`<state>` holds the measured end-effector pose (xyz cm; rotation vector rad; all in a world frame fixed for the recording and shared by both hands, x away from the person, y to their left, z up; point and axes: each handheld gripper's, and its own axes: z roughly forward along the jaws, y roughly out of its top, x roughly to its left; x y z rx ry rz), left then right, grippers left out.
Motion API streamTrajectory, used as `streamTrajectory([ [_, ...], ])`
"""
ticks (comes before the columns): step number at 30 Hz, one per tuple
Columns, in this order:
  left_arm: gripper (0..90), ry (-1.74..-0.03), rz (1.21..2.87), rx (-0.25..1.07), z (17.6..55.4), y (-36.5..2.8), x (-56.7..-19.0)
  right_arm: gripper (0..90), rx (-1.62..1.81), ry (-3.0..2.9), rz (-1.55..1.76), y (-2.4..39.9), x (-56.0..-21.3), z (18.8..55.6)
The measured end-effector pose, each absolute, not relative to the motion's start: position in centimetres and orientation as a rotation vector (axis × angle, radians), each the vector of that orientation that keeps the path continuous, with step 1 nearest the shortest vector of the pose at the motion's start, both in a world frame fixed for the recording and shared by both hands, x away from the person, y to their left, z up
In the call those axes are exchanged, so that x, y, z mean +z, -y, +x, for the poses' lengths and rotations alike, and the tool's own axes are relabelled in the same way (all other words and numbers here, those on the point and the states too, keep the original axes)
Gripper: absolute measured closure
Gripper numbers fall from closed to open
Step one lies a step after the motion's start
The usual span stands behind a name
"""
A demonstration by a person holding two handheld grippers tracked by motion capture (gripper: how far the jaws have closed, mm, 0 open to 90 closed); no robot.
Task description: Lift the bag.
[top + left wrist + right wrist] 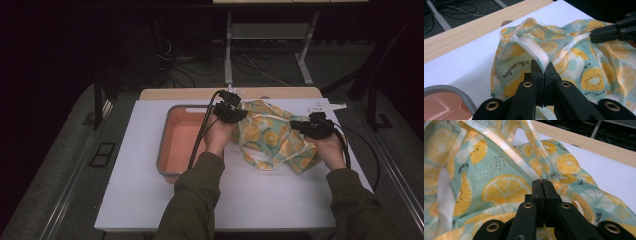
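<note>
A crumpled cloth bag (270,136), teal with a yellow citrus print and pale straps, lies on the white board. My left gripper (241,114) is at the bag's left upper edge. In the left gripper view its jaws (543,65) are shut on a pale hem band of the bag (584,62). My right gripper (296,124) is at the bag's right side. In the right gripper view its jaws (541,181) are shut where a pale strap meets the printed cloth (504,187). The right gripper (614,31) also appears at the upper right of the left gripper view.
A pink tray with a grey rim (167,127) sits left of the bag, and its corner (449,88) is in the left gripper view. The white board (250,200) lies on a wooden table (190,93). Cables and table legs are on the floor behind.
</note>
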<state>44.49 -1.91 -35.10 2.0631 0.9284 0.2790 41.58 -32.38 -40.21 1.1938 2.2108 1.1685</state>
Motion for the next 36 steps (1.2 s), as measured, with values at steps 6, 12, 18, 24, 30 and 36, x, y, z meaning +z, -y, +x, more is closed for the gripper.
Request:
streamTrajectory([
  [6,67.0,-0.923,2.062,0.304,44.2,1.2,-35.2,78.8,1.185,-2.212,1.253,32.5,-40.5,42.3],
  [12,48.0,-0.881,2.022,0.271,43.0,-0.9,-34.7,50.6,1.347,-2.176,1.277,33.5,-39.0,40.7],
  [18,35.5,-0.804,2.010,0.254,41.3,-2.5,-34.3,37.2,1.380,-2.195,1.230,33.7,-37.9,39.2],
  [24,30.0,-0.737,1.970,0.240,38.7,-5.0,-34.1,29.7,1.429,-2.211,1.144,32.9,-36.5,37.3],
  [30,23.9,-0.703,1.939,0.239,35.2,-8.6,-34.2,26.7,1.466,-2.252,1.039,31.9,-35.6,34.5],
  [36,19.0,-0.705,1.912,0.231,33.0,-11.9,-34.7,24.9,1.493,-2.252,1.004,32.0,-35.9,32.8],
])
